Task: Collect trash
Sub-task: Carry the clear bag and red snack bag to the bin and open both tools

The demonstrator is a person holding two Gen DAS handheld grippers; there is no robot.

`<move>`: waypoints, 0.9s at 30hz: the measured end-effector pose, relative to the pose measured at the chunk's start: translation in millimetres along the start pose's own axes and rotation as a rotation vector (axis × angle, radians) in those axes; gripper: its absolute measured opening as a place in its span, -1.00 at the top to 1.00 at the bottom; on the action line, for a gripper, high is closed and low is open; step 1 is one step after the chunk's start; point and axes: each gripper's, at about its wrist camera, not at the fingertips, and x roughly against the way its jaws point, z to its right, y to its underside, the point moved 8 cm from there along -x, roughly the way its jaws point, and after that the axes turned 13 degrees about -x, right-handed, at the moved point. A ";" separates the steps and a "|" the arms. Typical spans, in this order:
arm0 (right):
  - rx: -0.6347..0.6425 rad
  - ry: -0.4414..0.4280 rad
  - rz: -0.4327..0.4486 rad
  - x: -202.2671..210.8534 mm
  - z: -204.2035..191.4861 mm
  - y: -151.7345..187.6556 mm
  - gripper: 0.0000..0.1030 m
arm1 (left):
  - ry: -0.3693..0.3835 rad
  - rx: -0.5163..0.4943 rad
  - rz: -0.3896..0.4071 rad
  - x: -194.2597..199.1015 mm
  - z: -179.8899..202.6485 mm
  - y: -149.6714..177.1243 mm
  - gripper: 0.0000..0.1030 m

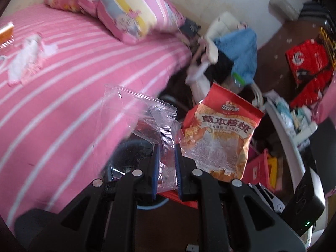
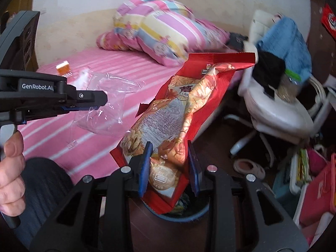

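On the side of my black left gripper [image 2: 63, 103], seen from my right wrist, white letters read "GenRobot.AI". The crinkled red-and-orange foil snack bag [image 1: 222, 138] beside it carries large dark Chinese characters, "黄本核桃" as best I can make out, on a pale band. The small logo above that band and the round gold seal at the bag's bottom are too blurred to read.

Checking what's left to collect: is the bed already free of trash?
No: white crumpled paper and an orange wrapper lie on the pink striped bed.
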 end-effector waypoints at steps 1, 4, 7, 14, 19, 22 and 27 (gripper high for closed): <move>-0.005 0.003 -0.006 -3.3 6.1 0.7 0.37 | 0.003 -0.003 -0.018 -8.6 2.4 4.5 0.74; -0.024 0.034 -0.055 -19.1 29.7 16.8 0.37 | 0.009 -0.009 -0.075 -37.9 8.9 20.2 0.74; -0.033 0.053 -0.099 -31.0 46.5 33.1 0.37 | 0.009 0.002 -0.132 -65.0 6.8 35.8 0.74; -0.028 0.082 -0.200 -68.8 67.0 62.6 0.37 | 0.015 0.007 -0.223 -107.7 -5.2 50.9 0.73; -0.018 0.100 -0.269 -98.2 75.1 81.7 0.37 | -0.009 -0.034 -0.322 -152.7 -15.0 63.3 0.73; -0.012 0.116 -0.320 -119.0 80.2 94.0 0.37 | -0.015 -0.039 -0.371 -173.8 -21.7 70.1 0.73; -0.016 0.132 -0.382 -144.4 84.3 104.4 0.37 | -0.026 -0.037 -0.444 -210.4 -34.8 79.2 0.73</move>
